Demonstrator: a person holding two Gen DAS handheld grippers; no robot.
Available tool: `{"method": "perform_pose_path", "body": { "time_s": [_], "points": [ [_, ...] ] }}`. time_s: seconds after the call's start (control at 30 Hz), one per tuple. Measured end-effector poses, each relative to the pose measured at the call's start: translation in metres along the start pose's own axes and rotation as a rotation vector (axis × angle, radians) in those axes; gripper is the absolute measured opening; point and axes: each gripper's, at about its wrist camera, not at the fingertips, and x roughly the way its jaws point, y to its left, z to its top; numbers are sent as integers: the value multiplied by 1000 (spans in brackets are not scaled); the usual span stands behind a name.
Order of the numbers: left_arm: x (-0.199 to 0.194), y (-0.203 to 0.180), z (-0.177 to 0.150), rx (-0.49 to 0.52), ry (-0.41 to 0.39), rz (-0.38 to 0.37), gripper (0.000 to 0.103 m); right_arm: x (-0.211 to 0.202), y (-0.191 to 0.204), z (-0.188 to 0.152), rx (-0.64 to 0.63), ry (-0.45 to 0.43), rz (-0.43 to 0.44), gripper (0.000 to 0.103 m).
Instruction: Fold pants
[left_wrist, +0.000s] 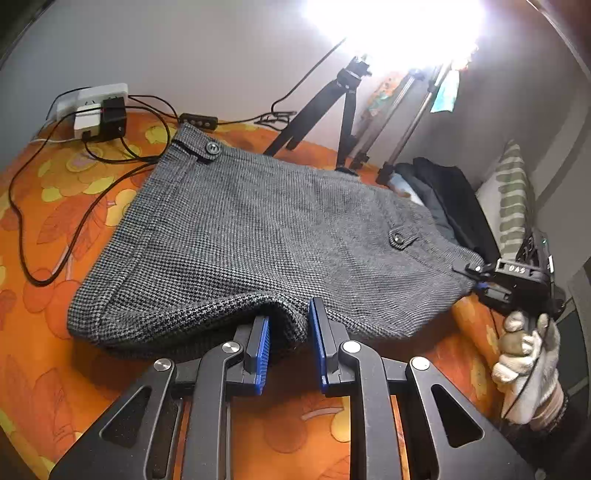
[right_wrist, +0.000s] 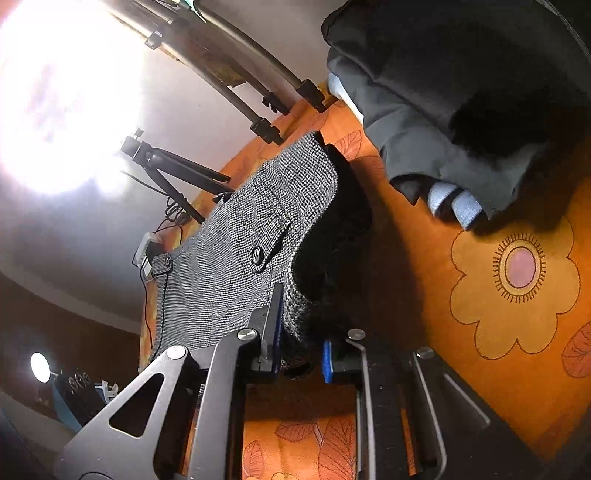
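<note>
Pants (left_wrist: 258, 229): grey woven, lying folded on the orange floral cover (left_wrist: 55, 206).
Handling: soft, thick, drapes; grip the doubled edges.
Left gripper (left_wrist: 290, 332): fingers clenched on the 6 o'clock fold.
Right gripper (right_wrist: 301, 350): fingers clenched on the corner.

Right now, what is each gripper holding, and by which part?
Both hold the grey pants. The left gripper pinches the near folded edge; the right gripper clamps a corner at the waistband end.

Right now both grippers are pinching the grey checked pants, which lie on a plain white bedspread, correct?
Not quite. The left gripper and right gripper do pinch the grey pants, but the bedspread is orange with a flower print, not plain white. Both wrist views show it.
</note>
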Motion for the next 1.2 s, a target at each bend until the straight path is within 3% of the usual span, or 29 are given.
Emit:
{"method": "perform_pose_path", "body": {
  "time_s": [0.17,0.23,0.43,0.53,0.6,0.7,0.83,0.9,1.0,1.1,1.2],
  "points": [
    [4,-13,-19,122,57,41,21,0,1,0,0,4,-2,17],
    [3,-18,-30,182,91,65,11,0,0,0,2,5,-2,17],
    [-9,-3,-55,145,140,42,7,-1,1,-1,-7,2,-13,17],
    [-18,-1,-63,155,156,87,7,-1,2,-2,-13,-1,-22,17],
    [-30,0,-60,166,140,88,7,-1,3,-2,-15,-1,-24,17],
    [-59,-3,-43,178,24,121,7,0,1,-3,-13,4,-26,17],
    [-58,7,-22,129,-67,180,8,3,-3,-4,-3,14,-42,17],
    [-40,20,-18,109,-44,239,8,4,-3,-6,-2,17,-48,17],
    [-9,44,-24,59,62,333,8,4,-4,-6,-9,20,-54,17],
    [-6,53,-26,37,76,330,9,3,-6,-5,-10,25,-56,17],
    [-17,47,-24,62,34,347,9,4,-11,-5,0,30,-59,18]
  ]
}}
